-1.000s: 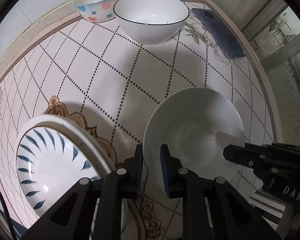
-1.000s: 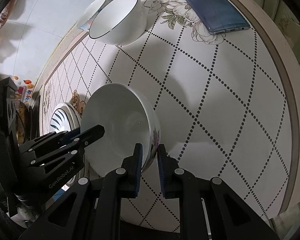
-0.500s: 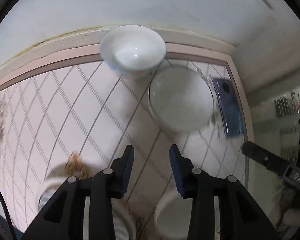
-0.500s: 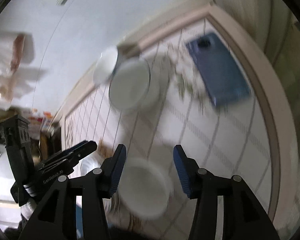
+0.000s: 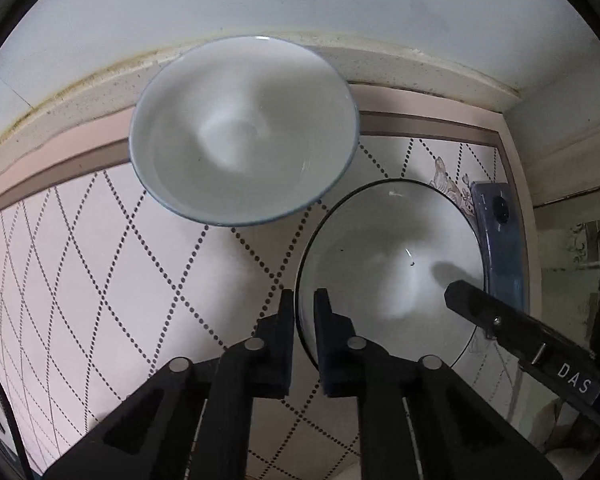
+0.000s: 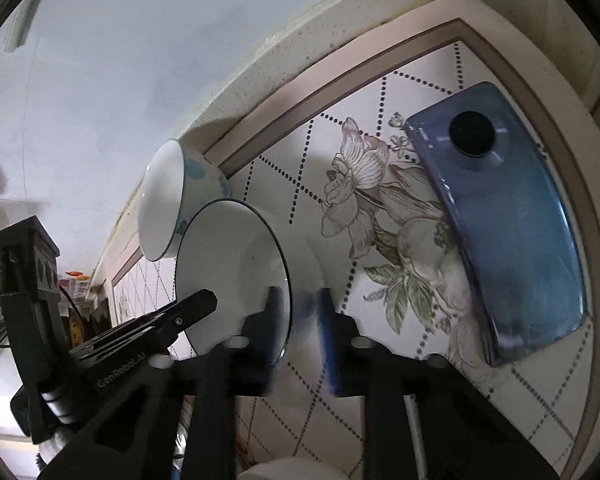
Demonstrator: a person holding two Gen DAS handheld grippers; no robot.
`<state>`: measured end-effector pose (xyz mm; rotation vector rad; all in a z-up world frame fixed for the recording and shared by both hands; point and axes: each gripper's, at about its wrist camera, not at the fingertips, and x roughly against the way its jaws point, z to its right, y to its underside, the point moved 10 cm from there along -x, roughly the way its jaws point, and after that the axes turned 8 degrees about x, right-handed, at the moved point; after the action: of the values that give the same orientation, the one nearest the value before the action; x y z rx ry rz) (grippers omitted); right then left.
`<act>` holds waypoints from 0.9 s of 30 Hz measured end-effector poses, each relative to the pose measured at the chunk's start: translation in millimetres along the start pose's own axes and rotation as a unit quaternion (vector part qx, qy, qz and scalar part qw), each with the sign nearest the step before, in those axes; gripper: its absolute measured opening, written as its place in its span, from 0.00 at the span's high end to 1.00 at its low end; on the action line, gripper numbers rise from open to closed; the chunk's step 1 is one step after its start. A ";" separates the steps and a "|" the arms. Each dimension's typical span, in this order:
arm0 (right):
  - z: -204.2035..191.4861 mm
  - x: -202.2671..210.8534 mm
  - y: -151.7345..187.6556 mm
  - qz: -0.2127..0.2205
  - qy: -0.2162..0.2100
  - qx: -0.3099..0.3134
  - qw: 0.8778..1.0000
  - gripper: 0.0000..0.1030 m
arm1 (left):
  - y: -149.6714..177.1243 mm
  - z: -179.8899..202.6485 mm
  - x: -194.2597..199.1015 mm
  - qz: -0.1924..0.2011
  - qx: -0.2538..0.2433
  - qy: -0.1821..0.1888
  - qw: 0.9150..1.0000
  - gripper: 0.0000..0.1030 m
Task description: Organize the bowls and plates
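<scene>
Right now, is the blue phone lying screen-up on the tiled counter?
No. In the right wrist view the blue phone lies with its back up, its round black camera module showing, on the tiled counter.

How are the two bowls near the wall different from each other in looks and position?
The black-rimmed bowl looks wider, with a plain white outside; the spotted bowl looks smaller, with blue spots outside and a bluish rim. The spotted bowl sits nearer the wall; the black-rimmed bowl is nearer the phone, with both grippers' jaws at its rim. Both are white inside, upright and empty.
</scene>
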<state>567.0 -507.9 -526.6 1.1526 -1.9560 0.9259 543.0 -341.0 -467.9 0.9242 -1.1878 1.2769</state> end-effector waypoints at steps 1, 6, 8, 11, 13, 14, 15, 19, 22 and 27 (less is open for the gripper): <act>-1.1 0.0 -0.6 0.001 0.003 0.004 1.000 0.85 | -2.7 2.0 -2.7 0.002 -0.003 -0.003 1.000 0.93; -5.4 2.2 0.1 0.002 0.014 0.020 1.000 0.86 | -0.3 0.4 7.2 0.013 -0.004 -0.001 1.000 0.93; -8.5 7.5 2.4 0.004 0.011 0.023 1.000 0.85 | 0.7 1.6 16.0 0.021 -0.007 0.002 1.000 0.93; -16.2 21.4 6.7 0.012 0.008 0.032 0.999 0.85 | 5.9 3.7 36.8 0.038 -0.011 0.005 0.999 0.93; -21.6 32.6 11.5 0.016 0.008 0.037 0.999 0.85 | 11.0 6.7 49.7 0.046 -0.015 0.009 0.999 0.93; -24.5 37.6 13.9 0.018 0.009 0.042 0.999 0.85 | 13.5 8.7 56.0 0.050 -0.017 0.011 0.999 0.93; -28.2 45.4 17.5 0.021 0.010 0.047 0.999 0.85 | 16.8 10.9 61.6 0.053 -0.018 0.014 0.998 0.93; -38.1 73.2 34.1 0.029 0.012 0.059 0.998 0.85 | 37.1 20.7 84.8 0.061 -0.030 0.027 0.997 0.93; -43.1 93.3 51.0 0.032 0.014 0.062 0.997 0.85 | 57.2 22.2 99.4 0.060 -0.042 0.034 0.997 0.93; -47.2 117.3 86.0 0.030 0.016 0.065 0.997 0.85 | 87.6 23.1 110.1 0.056 -0.055 0.041 0.996 0.92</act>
<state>453.7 -487.8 -425.8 1.1488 -1.9377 1.1120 443.8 -331.3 -365.9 0.7271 -1.2477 1.3118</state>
